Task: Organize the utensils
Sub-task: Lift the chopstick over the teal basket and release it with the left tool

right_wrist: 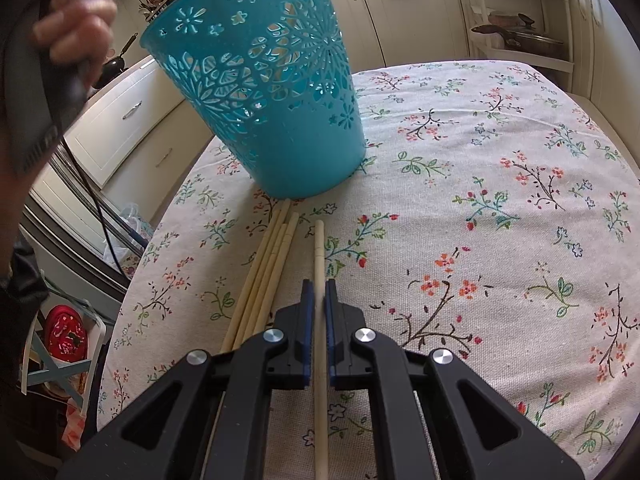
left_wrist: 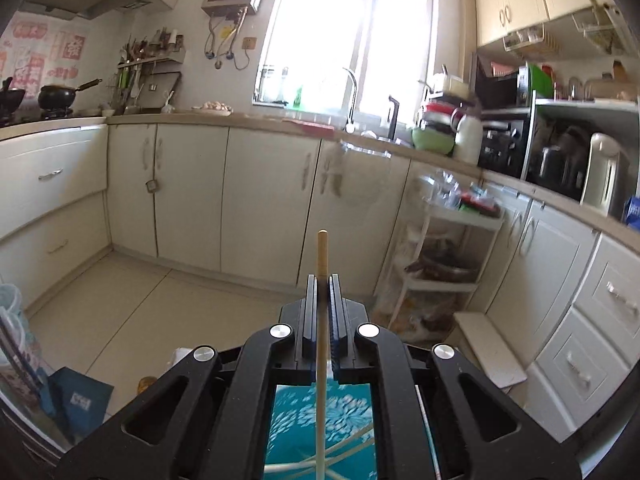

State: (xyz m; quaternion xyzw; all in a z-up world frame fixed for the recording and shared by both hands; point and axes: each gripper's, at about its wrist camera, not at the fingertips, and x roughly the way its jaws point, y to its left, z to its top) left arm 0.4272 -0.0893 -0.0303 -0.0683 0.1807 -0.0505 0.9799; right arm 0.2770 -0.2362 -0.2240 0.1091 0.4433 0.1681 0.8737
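A teal perforated basket [right_wrist: 264, 92] stands on the table [right_wrist: 480, 208], which is covered by a floral cloth, and it rises directly beyond the loose chopsticks [right_wrist: 266, 268] lying bundled just in front of its base. To the right the cloth is bare. Seen from the left wrist, kitchen cabinets [left_wrist: 192, 196], a sink faucet [left_wrist: 352, 96] and a white rack [left_wrist: 440, 264] fill the room ahead.

The right gripper [right_wrist: 319, 296] angles down toward the table, its jaws pinching a pale chopstick [right_wrist: 319, 248] beside the bundle. The left gripper [left_wrist: 322, 292] points nearly level above the basket [left_wrist: 320, 420], pinching another chopstick [left_wrist: 322, 252]. A hand [right_wrist: 76, 28] grips that tool's handle at upper left.
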